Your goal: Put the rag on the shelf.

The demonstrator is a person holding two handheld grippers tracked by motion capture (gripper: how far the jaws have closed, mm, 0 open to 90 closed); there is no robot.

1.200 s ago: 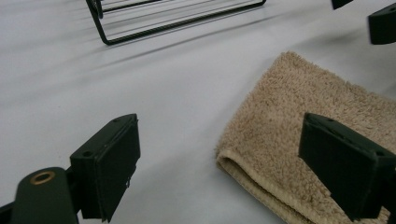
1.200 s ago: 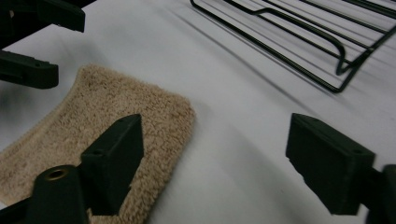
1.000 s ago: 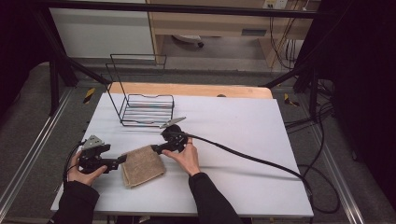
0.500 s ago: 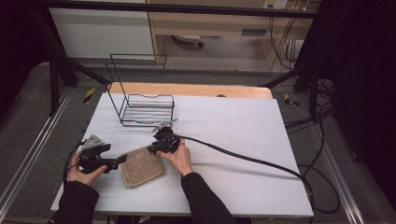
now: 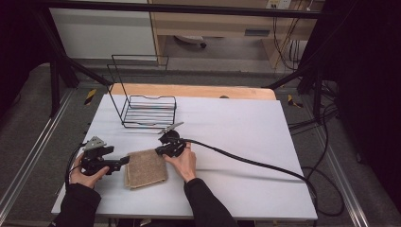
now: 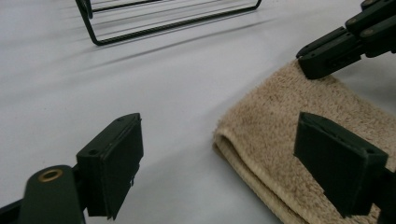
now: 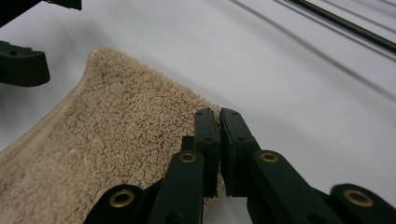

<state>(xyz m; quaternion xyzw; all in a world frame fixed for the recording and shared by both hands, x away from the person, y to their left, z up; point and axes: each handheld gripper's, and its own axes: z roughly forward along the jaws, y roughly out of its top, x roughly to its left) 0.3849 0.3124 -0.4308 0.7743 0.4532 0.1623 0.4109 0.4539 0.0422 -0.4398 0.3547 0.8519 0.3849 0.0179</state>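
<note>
A folded tan towel lies flat on the white table, near its front left. My right gripper sits at the towel's far right corner. Its jaws have just been closing and now stand pressed together with the towel's edge pinched between them. In the left gripper view it shows as closed black jaws resting on that corner. My left gripper is open at the towel's left end, one jaw over the cloth and the other over bare table.
A black wire rack stands at the back left, just beyond the towel. A thick black cable trails from my right gripper across the table to the right. A wooden board borders the far edge.
My right gripper has shifted slightly left and toward me onto the towel's corner, and its jaws have closed. The left gripper and the towel have stayed put.
</note>
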